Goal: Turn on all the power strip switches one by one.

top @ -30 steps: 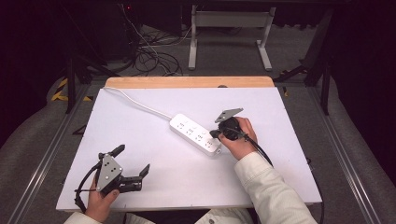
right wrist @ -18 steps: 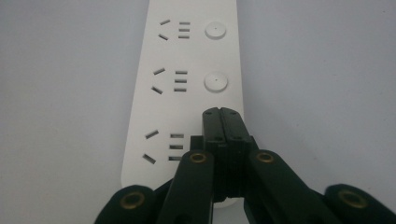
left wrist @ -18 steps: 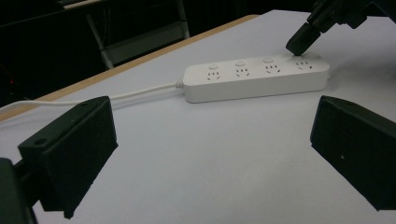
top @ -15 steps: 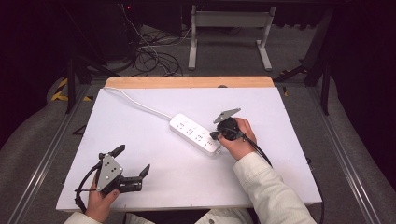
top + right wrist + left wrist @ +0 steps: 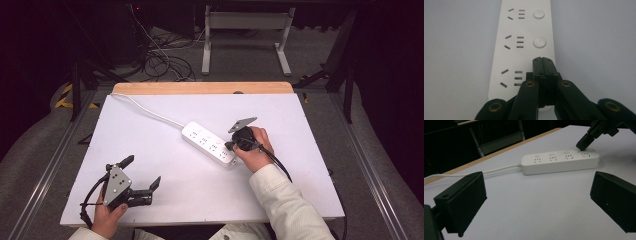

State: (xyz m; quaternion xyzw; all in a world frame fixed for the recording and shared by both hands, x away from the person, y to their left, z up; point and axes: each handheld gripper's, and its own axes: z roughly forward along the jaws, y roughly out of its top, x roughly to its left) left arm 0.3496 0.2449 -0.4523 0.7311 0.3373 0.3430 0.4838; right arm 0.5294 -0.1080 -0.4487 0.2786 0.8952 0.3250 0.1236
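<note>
From the high view, we are looking down on a white table [image 5: 165, 165] with a wooden strip along its far edge. The white power strip [image 5: 209, 144] is lying slantwise near the middle, its cord [image 5: 145, 109] running off toward the far left corner. The right gripper [image 5: 231, 146] is sitting at the strip's near end with its jaws pressed together, the tip down on the strip; we are seeing nothing pinched between them. The left gripper [image 5: 141, 176] is resting near the front left edge, well apart from the strip, its jaws spread. Wide bare tabletop is lying between the two grippers and along the left side; the right sleeve [image 5: 290, 210] is running off the bottom edge.

In the left gripper view, we are looking between two spread black jaws, both cut off by the frame, at the power strip [image 5: 560, 161] lying across bare table. The right gripper [image 5: 584, 143] is touching down on the strip's rightmost end; its body is cut off at the top corner.

In the right gripper view, the closed jaws are covering the nearest round button, so whether it is being pressed in we cannot tell. The power strip [image 5: 524, 42] is running away from us, two further buttons [image 5: 539, 42] showing, its far end cut off.
</note>
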